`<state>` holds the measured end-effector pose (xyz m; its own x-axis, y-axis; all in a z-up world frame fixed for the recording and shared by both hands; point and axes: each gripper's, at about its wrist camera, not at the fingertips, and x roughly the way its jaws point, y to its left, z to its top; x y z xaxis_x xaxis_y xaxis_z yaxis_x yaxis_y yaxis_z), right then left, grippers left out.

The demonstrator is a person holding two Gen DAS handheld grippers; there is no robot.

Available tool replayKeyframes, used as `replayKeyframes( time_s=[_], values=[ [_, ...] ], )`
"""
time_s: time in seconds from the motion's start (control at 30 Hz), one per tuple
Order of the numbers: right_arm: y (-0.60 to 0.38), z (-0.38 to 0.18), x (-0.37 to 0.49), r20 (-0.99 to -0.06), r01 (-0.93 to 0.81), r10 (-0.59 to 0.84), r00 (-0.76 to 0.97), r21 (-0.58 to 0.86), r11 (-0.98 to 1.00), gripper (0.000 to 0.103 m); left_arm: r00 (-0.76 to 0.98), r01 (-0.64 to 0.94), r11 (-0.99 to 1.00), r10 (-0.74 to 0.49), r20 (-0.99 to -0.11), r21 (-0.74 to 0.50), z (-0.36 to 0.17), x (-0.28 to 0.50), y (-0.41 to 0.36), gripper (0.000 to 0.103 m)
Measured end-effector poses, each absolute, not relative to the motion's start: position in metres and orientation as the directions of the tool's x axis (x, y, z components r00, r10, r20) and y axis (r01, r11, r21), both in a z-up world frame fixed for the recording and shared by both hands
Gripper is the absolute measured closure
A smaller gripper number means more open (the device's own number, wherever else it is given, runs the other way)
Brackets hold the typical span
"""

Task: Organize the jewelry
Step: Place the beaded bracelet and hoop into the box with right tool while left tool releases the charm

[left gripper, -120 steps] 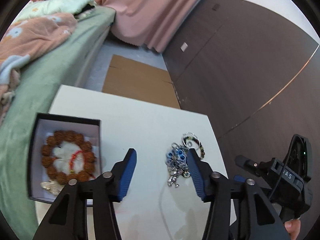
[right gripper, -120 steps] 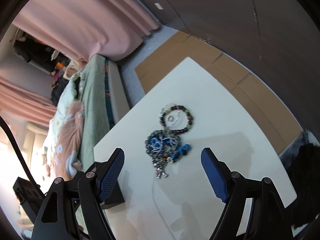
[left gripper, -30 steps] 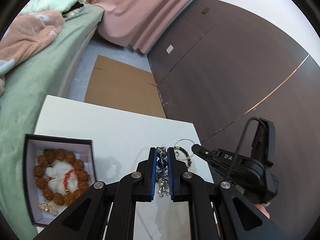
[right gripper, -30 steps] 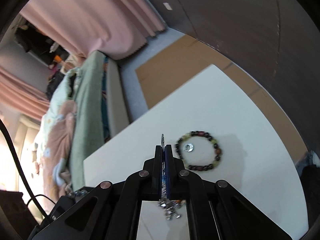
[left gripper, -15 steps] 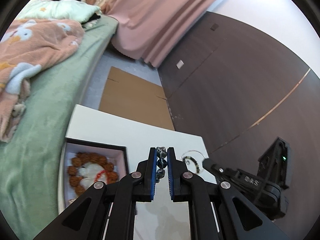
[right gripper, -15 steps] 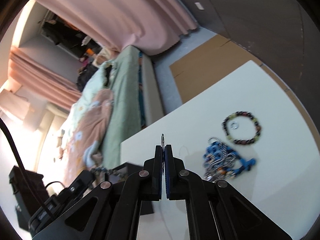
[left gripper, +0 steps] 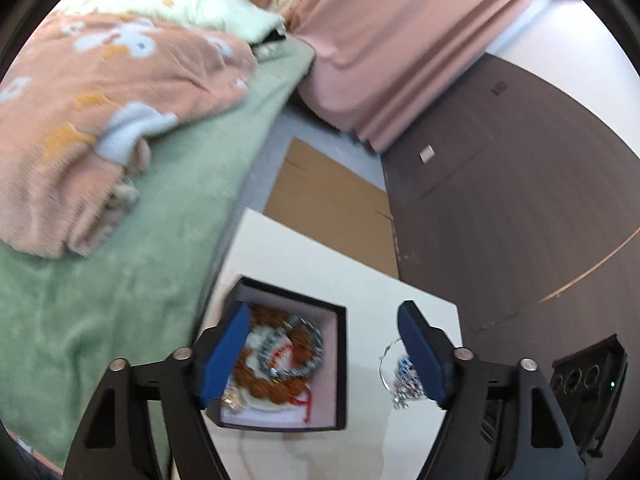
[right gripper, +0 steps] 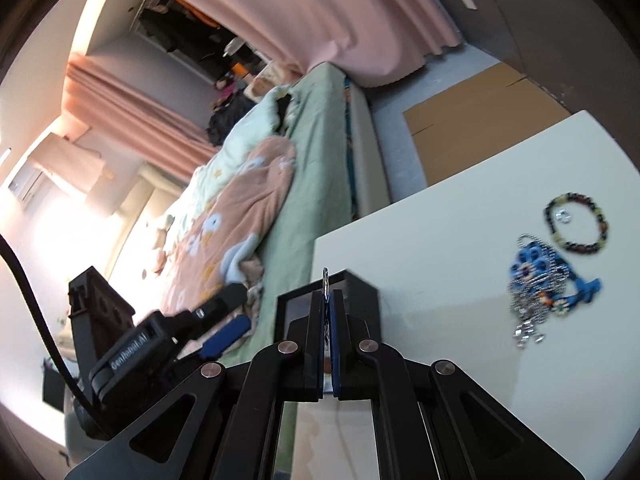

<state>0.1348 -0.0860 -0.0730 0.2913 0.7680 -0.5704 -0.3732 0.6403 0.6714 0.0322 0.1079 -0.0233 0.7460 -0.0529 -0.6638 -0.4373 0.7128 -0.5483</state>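
A black jewelry box [left gripper: 340, 356] sits on the white table [left gripper: 304, 268]. Inside lie a brown bead bracelet [left gripper: 280, 388] and a grey-blue bead bracelet [left gripper: 308, 334]. My left gripper [left gripper: 322, 354] is open above the box, empty. My right gripper [right gripper: 328, 300] is shut on a thin silver ring [right gripper: 326, 278], held over the box [right gripper: 360, 292]. A blue charm keychain [right gripper: 540, 280] and a dark bead bracelet [right gripper: 578, 224] with a small ring [right gripper: 563, 215] inside lie on the table at the right.
A green bed [left gripper: 120, 264] with a pink blanket [left gripper: 88, 100] borders the table's left side. Cardboard [left gripper: 332, 208] lies on the floor beyond the table. A dark wall [left gripper: 520, 200] stands at the right.
My left gripper has opened and dropped the grey-blue bead bracelet into the box. My right gripper has moved left toward the box, still shut on the ring.
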Motion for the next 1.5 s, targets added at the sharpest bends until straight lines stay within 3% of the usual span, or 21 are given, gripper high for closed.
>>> replayKeyframes(
  time_s=[0.4,0.43,0.5,0.53,0.87,0.97,1.2,1.5],
  values=[
    [-0.044,-0.079,0.123,-0.517,-0.396,0.829,0.212,0.730,0.557,0.099,0.730,-0.518,0.641,-0.015,-0.683,-0.566,-0.031,0.020,0.136,0.022],
    [-0.038,-0.081,0.123,-0.533,-0.393,0.819,0.212,0.720,0.571,0.095,0.730,-0.518,0.640,-0.013,-0.683,-0.567,-0.032,0.019,0.137,0.022],
    [-0.025,-0.088,0.126,-0.618,-0.402,0.761,0.197,0.657,0.638,0.051,0.730,-0.520,0.638,-0.015,-0.683,-0.569,-0.031,0.019,0.136,0.022],
    [-0.026,-0.091,0.126,-0.643,-0.388,0.734,0.220,0.632,0.671,0.046,0.730,-0.519,0.637,-0.018,-0.683,-0.571,-0.032,0.020,0.136,0.022],
    [-0.099,-0.079,0.134,-0.640,-0.301,0.700,0.318,0.632,0.714,0.046,0.741,-0.487,0.660,-0.033,-0.671,-0.572,-0.027,0.027,0.117,0.022],
    [-0.130,-0.074,0.138,-0.629,-0.252,0.692,0.354,0.649,0.718,0.035,0.738,-0.480,0.669,-0.041,-0.673,-0.567,-0.027,0.030,0.110,0.022],
    [-0.181,-0.067,0.146,-0.630,-0.163,0.658,0.413,0.659,0.734,0.025,0.728,-0.434,0.726,-0.066,-0.682,-0.534,-0.028,0.043,0.082,0.022],
    [-0.213,-0.076,0.150,-0.709,-0.084,0.565,0.421,0.590,0.803,0.024,0.722,-0.327,0.801,-0.131,-0.680,-0.501,-0.032,0.063,0.036,0.022]
  ],
)
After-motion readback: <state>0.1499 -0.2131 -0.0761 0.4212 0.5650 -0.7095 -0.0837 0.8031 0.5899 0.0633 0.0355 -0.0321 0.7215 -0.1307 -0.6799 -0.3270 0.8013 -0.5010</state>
